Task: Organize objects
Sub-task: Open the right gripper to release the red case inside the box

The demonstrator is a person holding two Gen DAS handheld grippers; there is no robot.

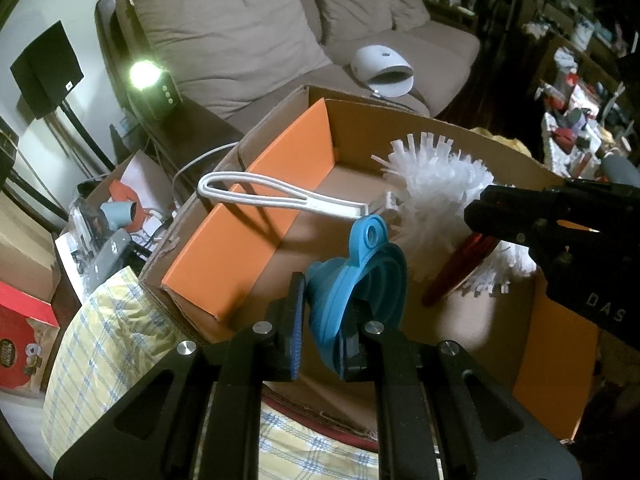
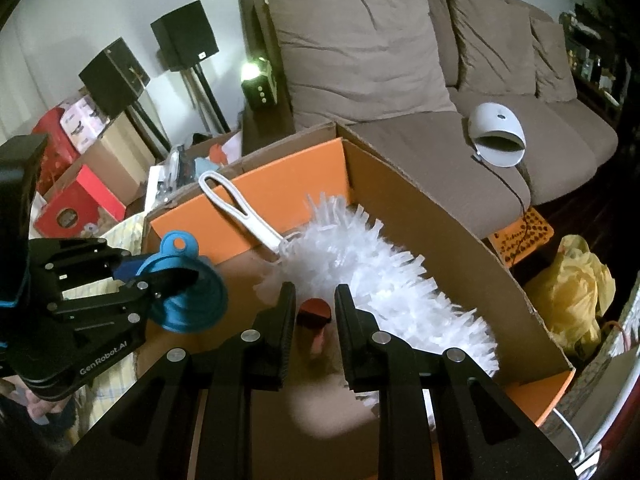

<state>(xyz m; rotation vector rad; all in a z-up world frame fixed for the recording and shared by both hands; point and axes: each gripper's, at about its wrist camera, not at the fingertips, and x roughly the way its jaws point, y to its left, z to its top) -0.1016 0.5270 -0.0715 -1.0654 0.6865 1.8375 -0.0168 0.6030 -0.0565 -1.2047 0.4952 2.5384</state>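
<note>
My left gripper (image 1: 326, 300) is shut on a blue collapsible funnel (image 1: 354, 272), held by its rim above the near-left part of an open cardboard box (image 1: 440, 128) with orange inner flaps. A white fluffy duster (image 1: 440, 184) with a looped white handle (image 1: 256, 188) lies inside the box. My right gripper (image 2: 316, 308) is shut on a dark red stick-like object (image 2: 316, 310), held over the box floor beside the duster (image 2: 380, 276). In the right wrist view the left gripper (image 2: 160, 276) and funnel (image 2: 188, 284) sit at the left. From the left wrist, the right gripper (image 1: 480, 220) holds the red object (image 1: 452, 268).
A brown sofa (image 2: 400, 60) stands behind the box, with a white domed device (image 2: 498, 134) on its seat. Black speakers (image 2: 184, 40) and red boxes (image 2: 76, 204) are at the left. A yellow checked cloth (image 1: 108, 340) lies under the box; a yellow bag (image 2: 572, 292) sits at the right.
</note>
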